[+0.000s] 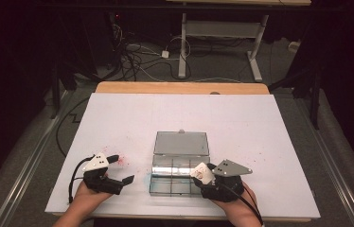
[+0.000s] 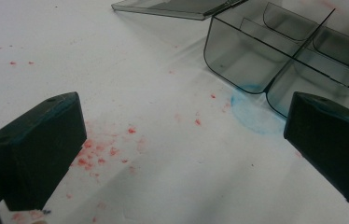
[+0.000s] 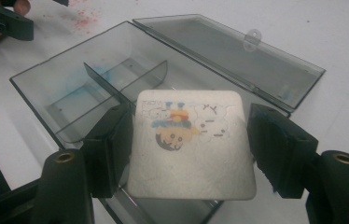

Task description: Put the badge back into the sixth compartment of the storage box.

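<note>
Gripping a white printed pad [image 3: 191, 144] between its jaws, right gripper [image 3: 189, 149] above clear box [image 3: 70, 88], left gripper [image 2: 182, 154] jaws wide, empty

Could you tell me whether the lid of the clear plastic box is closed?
No, the lid lies swung open flat on the table behind the compartment box.

White square pad [image 3: 191, 149] with a cartoon print, flat-faced, held over the near compartments of the box. Clear grey compartment box [image 1: 165, 184] sits open on the worktop, lid [image 1: 181, 143] folded back flat, blue smudges inside
</note>
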Available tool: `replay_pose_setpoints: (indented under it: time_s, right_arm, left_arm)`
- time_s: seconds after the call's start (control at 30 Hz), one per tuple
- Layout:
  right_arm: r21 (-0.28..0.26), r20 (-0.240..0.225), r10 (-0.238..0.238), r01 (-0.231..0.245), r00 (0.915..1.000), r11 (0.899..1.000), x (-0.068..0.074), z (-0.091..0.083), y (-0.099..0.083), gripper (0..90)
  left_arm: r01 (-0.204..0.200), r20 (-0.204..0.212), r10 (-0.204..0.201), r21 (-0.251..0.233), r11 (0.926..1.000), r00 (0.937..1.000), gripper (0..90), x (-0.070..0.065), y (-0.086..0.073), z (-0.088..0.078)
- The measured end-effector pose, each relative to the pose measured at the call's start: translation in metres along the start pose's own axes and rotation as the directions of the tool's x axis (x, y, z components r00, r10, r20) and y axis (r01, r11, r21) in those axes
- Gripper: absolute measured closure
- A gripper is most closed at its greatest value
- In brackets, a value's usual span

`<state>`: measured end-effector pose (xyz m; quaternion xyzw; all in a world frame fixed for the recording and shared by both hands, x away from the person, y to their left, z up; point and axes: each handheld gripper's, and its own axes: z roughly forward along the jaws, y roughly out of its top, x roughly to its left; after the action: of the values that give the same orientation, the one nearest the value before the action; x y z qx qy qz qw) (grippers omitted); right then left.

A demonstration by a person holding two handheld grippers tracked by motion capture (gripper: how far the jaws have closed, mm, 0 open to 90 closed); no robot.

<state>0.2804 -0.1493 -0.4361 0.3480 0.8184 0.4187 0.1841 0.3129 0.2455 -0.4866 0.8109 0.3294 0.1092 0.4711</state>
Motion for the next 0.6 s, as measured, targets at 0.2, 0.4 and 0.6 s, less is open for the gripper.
replay_pose_setpoints:
  time_s: [0.2, 0.4, 0.6]
  right_arm:
    - [0.011, -0.005, -0.009, 0.01, 0.9999, 1.0, 0.003, 0.007, 0.002, 33.2]
    - [0.027, -0.012, -0.018, 0.019, 0.9998, 0.999, 0.005, 0.014, 0.002, 33.2]
    - [0.03, -0.009, -0.021, 0.022, 0.9997, 0.999, 0.007, 0.013, 0.001, 33.2]
  left_arm:
    - [0.001, 0.002, -0.001, 0.002, 1.0, 1.0, 0.0, 0.0, 0.0, 0.0]
    - [0.0, 0.001, 0.0, 0.001, 1.0, 1.0, 0.0, 0.0, 0.0, 0.0]
    - [-0.003, -0.001, 0.003, 0.002, 1.0, 1.0, 0.0, 0.0, 0.0, 0.0]
